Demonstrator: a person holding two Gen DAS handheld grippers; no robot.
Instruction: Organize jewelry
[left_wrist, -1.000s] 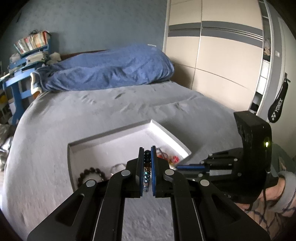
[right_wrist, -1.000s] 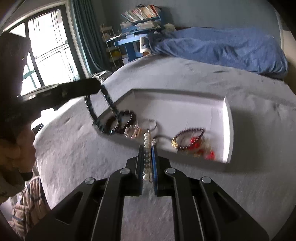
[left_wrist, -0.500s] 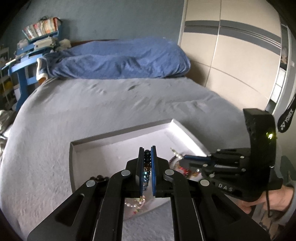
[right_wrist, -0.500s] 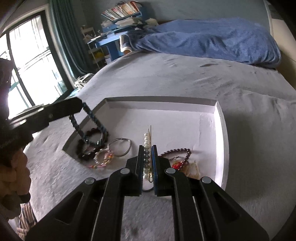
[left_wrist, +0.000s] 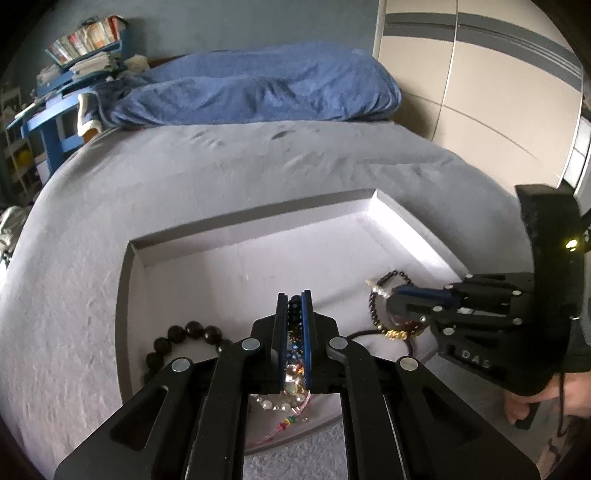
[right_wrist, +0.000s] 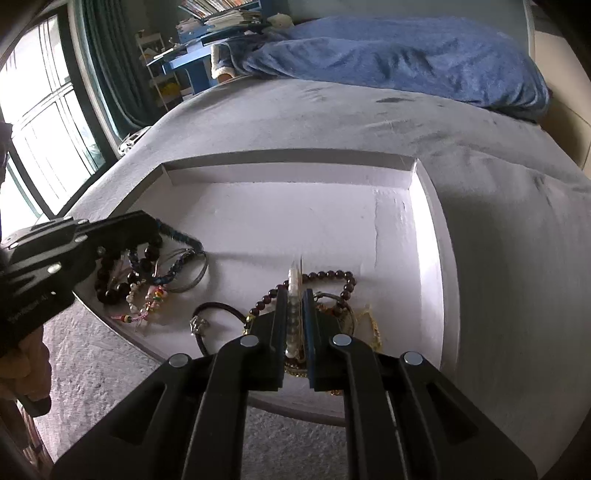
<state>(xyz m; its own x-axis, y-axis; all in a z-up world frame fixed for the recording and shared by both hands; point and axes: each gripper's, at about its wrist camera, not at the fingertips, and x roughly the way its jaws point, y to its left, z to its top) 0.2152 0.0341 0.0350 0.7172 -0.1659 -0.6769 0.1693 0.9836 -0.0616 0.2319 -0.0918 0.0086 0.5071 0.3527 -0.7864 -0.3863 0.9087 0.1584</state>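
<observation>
A white shallow tray (left_wrist: 258, 236) lies on the grey bed; it also shows in the right wrist view (right_wrist: 413, 229). My left gripper (left_wrist: 294, 301) is shut on a dark blue beaded bracelet (right_wrist: 177, 236), low over the tray's near left part (right_wrist: 155, 225). My right gripper (right_wrist: 294, 291) is shut on a white pearl bracelet (right_wrist: 293, 295) over the tray's near right part (left_wrist: 391, 293). In the tray lie a large black bead bracelet (left_wrist: 184, 332), a dark red bead bracelet (right_wrist: 332, 275), a silver ring bangle (right_wrist: 195, 275) and a black cord (right_wrist: 218, 306).
A blue duvet (left_wrist: 258, 88) lies across the head of the bed. A blue shelf with books (left_wrist: 74, 55) stands at the back left. Wardrobe doors (left_wrist: 480, 92) are on the right, a window (right_wrist: 44, 110) on the left. The tray's far half holds nothing.
Both grippers have moved forward and down over the tray with their bracelets still held. The blue bracelet now hangs down onto the pile at the tray's left.
</observation>
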